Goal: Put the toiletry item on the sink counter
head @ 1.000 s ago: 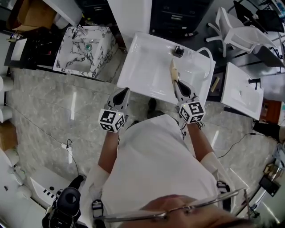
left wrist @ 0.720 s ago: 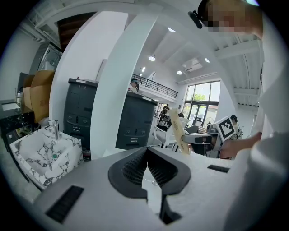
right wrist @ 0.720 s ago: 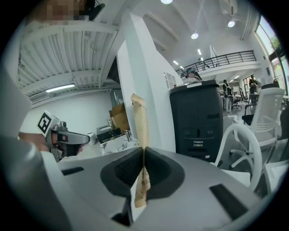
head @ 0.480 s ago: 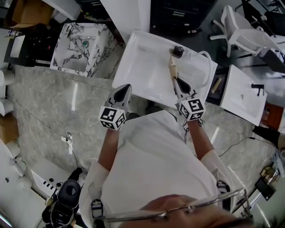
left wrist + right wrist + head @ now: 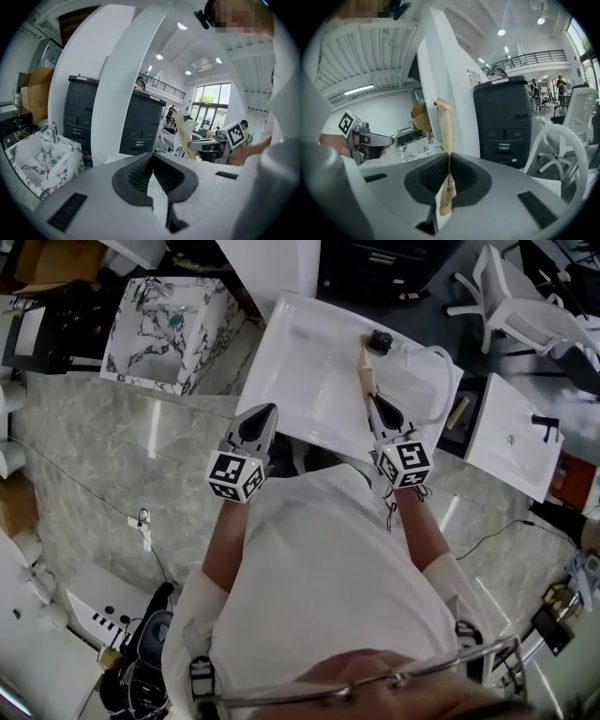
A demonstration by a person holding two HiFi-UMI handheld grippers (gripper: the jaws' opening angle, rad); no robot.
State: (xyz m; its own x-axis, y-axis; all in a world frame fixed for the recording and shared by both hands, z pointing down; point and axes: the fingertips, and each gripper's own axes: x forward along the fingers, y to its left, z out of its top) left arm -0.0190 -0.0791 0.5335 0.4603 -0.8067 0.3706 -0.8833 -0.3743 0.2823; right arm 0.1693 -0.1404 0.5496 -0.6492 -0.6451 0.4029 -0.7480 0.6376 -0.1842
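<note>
Jaws of your right gripper clamp the tan toiletry item, which projects beyond them; jaws of your left gripper meet, empty.

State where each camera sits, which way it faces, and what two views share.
Head view: on the person's head, looking steeply down at the white sink; shows shirt, forearms, left gripper, right gripper.
Left gripper view: on the left gripper, looking along its shut, empty jaws; marble sink at left, shirt at right.
Right gripper view: on the right gripper, looking along jaws clamped on the paper packet toward a dark cabinet.
Shared: each gripper view shows the other gripper; all three show the paper packet.
</note>
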